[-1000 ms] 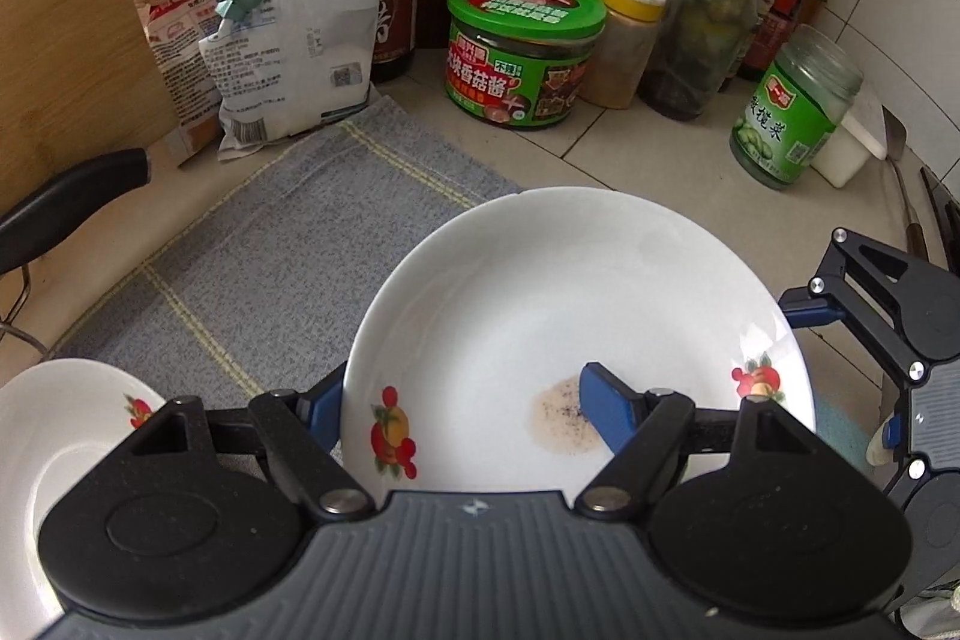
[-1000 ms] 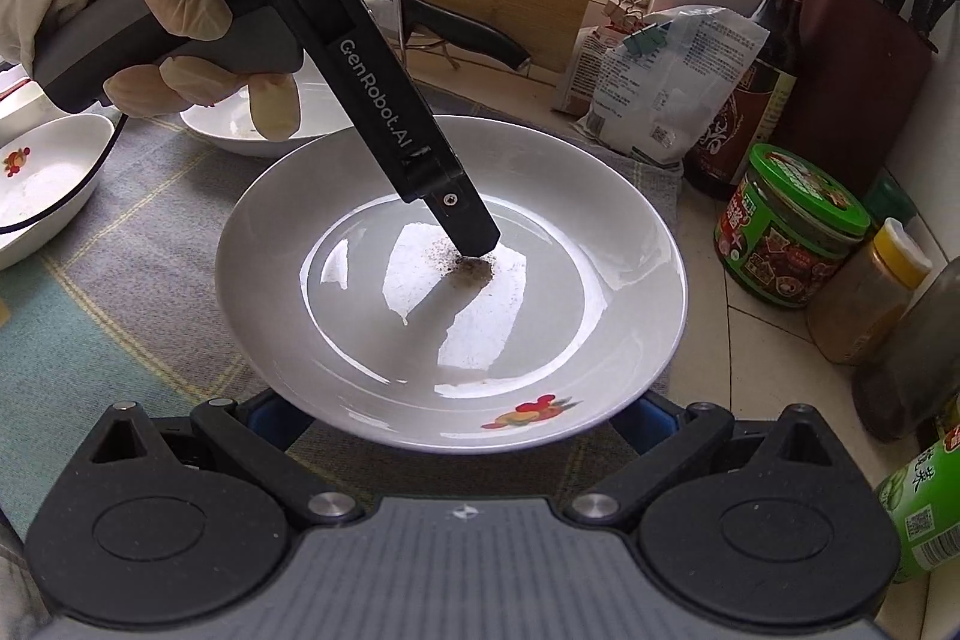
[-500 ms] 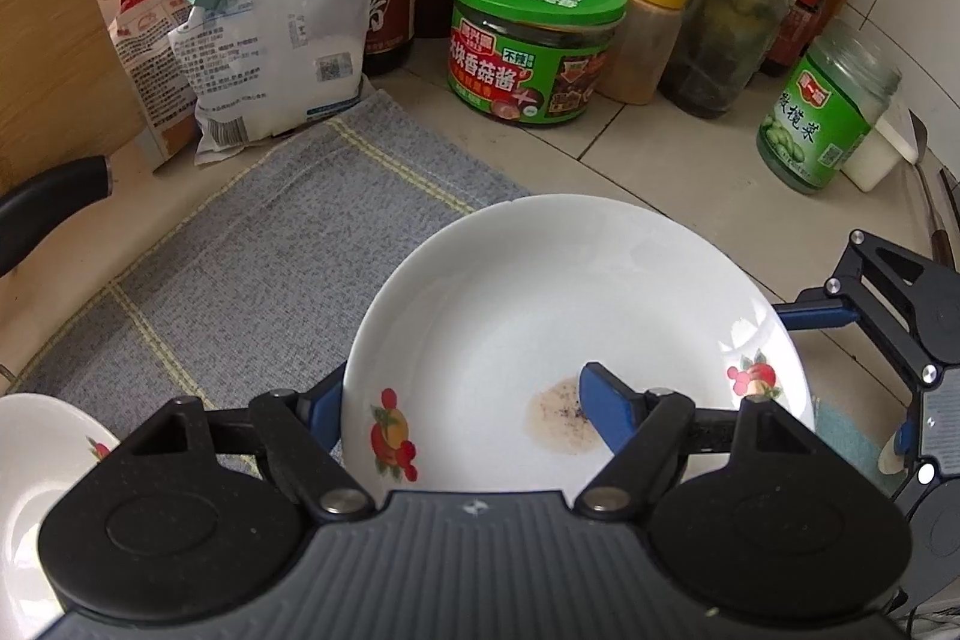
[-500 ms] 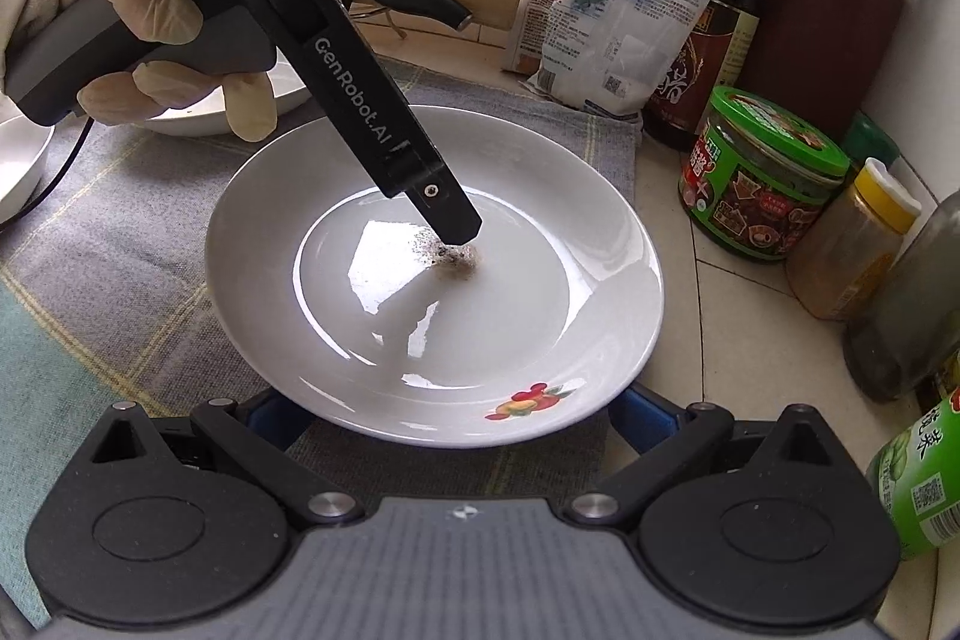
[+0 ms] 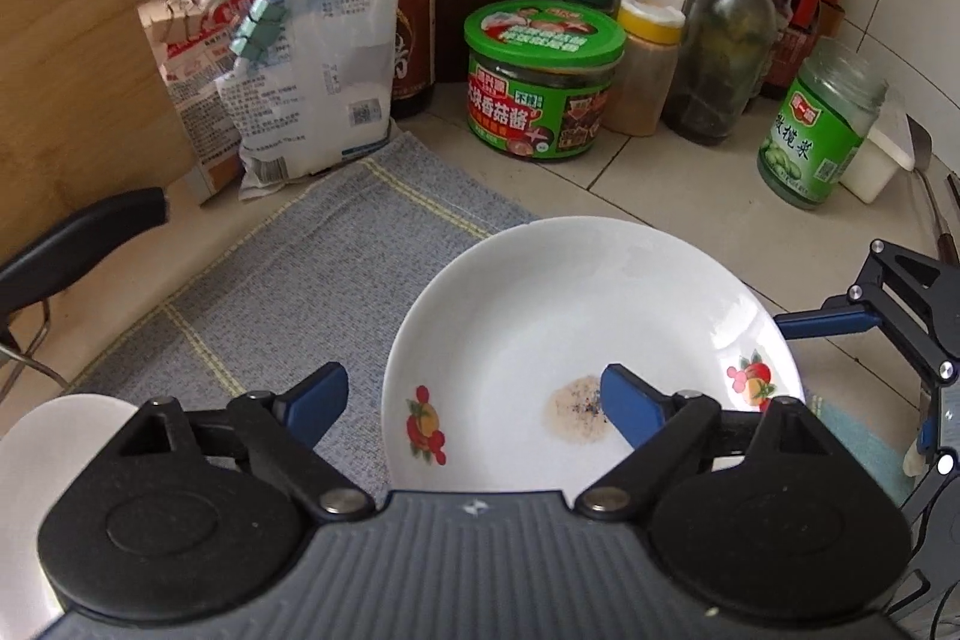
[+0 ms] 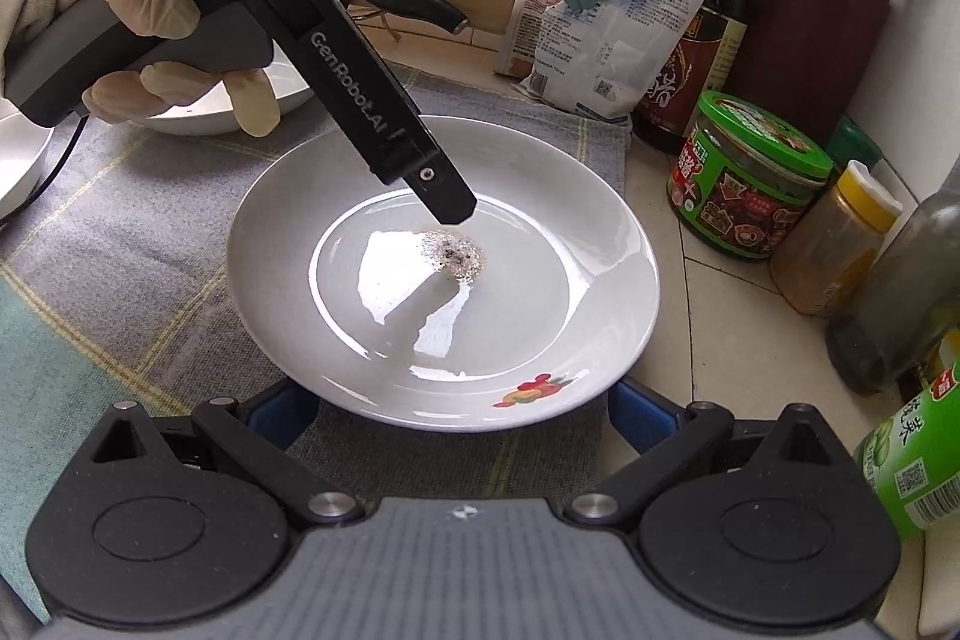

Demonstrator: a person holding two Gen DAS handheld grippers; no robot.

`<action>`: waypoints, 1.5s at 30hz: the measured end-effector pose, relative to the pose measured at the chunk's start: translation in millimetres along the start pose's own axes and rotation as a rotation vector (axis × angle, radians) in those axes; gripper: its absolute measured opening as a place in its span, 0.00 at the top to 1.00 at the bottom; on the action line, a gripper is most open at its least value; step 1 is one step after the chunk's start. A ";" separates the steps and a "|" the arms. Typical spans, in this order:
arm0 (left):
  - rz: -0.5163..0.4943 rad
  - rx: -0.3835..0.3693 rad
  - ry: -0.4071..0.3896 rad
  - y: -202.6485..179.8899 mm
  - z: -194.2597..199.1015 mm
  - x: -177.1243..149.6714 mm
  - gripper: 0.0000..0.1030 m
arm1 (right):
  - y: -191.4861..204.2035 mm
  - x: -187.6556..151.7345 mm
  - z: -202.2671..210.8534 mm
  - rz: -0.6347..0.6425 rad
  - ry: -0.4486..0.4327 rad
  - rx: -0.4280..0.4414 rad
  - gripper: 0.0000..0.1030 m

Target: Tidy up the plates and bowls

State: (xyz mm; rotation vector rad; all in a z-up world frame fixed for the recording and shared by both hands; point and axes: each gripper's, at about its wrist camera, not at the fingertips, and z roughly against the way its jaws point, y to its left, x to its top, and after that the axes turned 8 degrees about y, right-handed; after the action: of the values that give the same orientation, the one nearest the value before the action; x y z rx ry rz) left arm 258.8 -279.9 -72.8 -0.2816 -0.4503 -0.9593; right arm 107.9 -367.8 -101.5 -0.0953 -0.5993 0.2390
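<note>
Item: white glazed ceramic plate with fruit motifs [image 5: 576, 334], rigid, slick, breakable, I'd pinch its rim; left gripper [image 5: 474, 400] fingers spread, right gripper [image 6: 456, 415] fingers spread.

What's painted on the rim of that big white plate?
Small red and yellow fruit motifs on the plate rim, clearest in the left wrist view.

The left gripper [image 6: 454, 214] is black with white "GenRobot.AI" lettering, a grey handle and a silver screw near its tip. A cream-gloved hand [image 6: 129, 22] grips it. Blue pads [image 5: 630, 403] line black fingers.
</note>
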 end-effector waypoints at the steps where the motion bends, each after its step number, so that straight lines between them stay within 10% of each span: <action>1: -0.002 0.010 -0.014 -1.1 6.4 -2.9 0.10 | 1.3 0.2 2.2 -0.007 0.005 -0.012 0.00; 24: 0.136 0.306 -0.187 -40.4 134.3 -139.6 0.04 | 65.4 6.7 53.9 -0.089 -0.095 -0.063 0.00; 45: 0.224 0.343 -0.165 -12.4 191.4 -271.7 0.04 | 194.6 30.1 65.7 -0.006 -0.093 0.027 0.00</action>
State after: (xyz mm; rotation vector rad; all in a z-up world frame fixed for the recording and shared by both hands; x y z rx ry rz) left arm 68.0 -9.7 -37.8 -0.0964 -0.7091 -0.6293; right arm 56.7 -170.6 -61.7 -0.0564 -0.6886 0.2461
